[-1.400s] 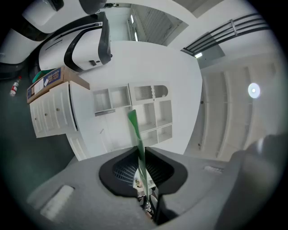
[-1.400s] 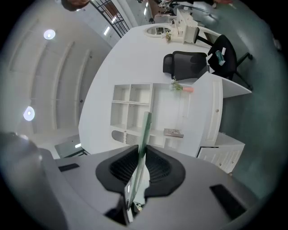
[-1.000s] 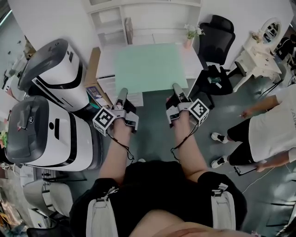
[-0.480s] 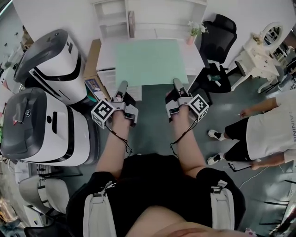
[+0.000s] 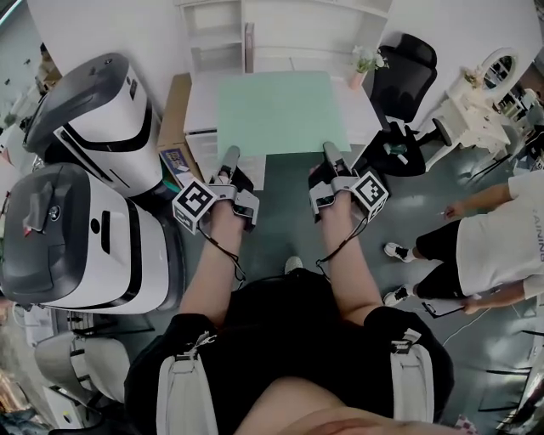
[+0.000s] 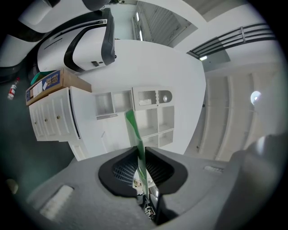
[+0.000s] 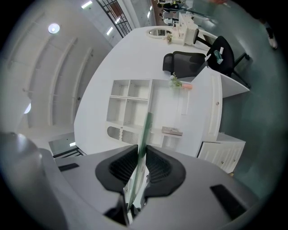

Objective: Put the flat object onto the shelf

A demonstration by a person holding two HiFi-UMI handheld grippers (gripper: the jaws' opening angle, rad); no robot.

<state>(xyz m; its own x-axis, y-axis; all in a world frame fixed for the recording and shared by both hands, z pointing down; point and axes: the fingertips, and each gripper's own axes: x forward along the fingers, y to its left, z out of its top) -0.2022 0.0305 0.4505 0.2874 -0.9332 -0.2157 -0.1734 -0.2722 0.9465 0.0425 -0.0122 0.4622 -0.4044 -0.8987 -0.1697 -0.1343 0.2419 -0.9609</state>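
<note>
My left gripper (image 5: 229, 155) and right gripper (image 5: 330, 150) clamp the green sheet (image 5: 280, 110); I must carry it level to the white shelf (image 5: 211, 38)

The flat sheet (image 5: 280, 115) I pinch is pale mint green. My left gripper (image 5: 228, 158) and right gripper (image 5: 330, 153) are grey, their cubes patterned in black-and-white squares. The shelf (image 5: 297, 25) beyond the sheet is white.

The path over the white desk (image 5: 199, 104) to the white cubby shelf unit (image 5: 212, 36) is free, hemmed at left by bulky white-and-black machines (image 5: 98, 127), at right by a black office chair (image 5: 406, 66) and a small potted flower (image 5: 365, 63).
</note>
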